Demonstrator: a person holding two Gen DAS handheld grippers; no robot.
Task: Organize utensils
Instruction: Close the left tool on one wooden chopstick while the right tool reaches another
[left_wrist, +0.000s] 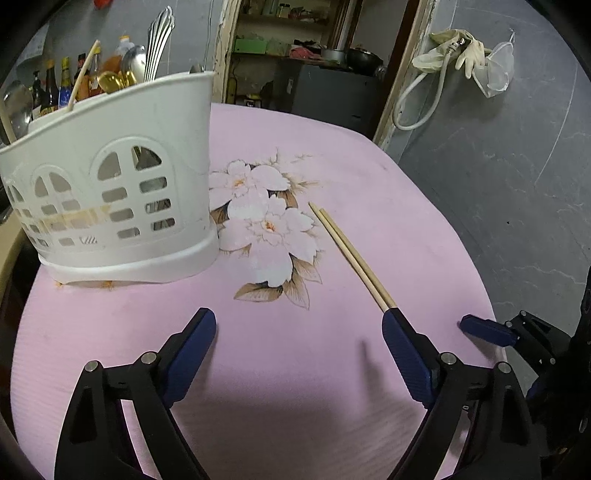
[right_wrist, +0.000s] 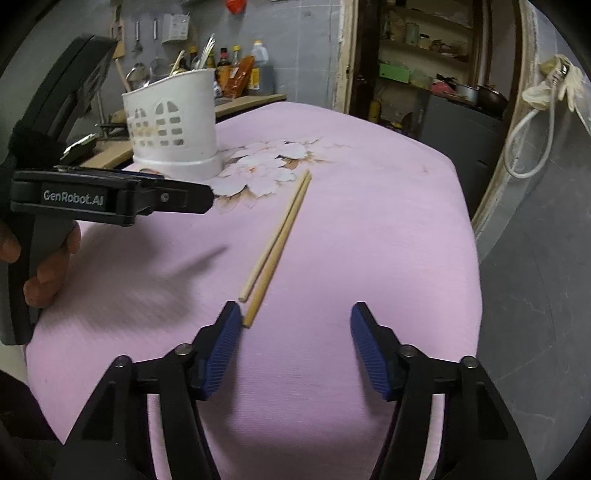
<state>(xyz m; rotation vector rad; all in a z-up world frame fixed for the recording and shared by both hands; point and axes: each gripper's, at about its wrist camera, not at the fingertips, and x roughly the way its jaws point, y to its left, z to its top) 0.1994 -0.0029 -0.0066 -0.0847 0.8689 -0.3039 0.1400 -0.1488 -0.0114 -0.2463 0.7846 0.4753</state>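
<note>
**Chopsticks waiting to be picked up**

Two wooden chopsticks (right_wrist: 276, 243) are seen lying side by side on the pink surface (right_wrist: 369, 229). They are touching each other along most of their length. They lie near the white utensil basket (left_wrist: 110, 184), just past the flower picture (left_wrist: 266, 229) that is printed beside the basket. Spoons and forks (left_wrist: 155, 48) are already stood up inside the basket, and one chopstick (left_wrist: 84, 75) leans out of it too.

The right tongs (right_wrist: 295, 314) are held low over the surface, and their jaws are apart with nothing between them. The near ends of the chopsticks lie just beside the left blue pad (right_wrist: 221, 347), outside the gap. The left tongs (left_wrist: 299, 336) are wide open and empty, between the basket and the right tongs.

The step in hand looks like the reach for the chopsticks. Next, the right tongs would likely need to be slid a little toward the basket side, so that both sticks come into the gap. Then the jaws would have to be closed on both at once. Thin round sticks may roll apart, so a slow squeeze would be wise.
</note>
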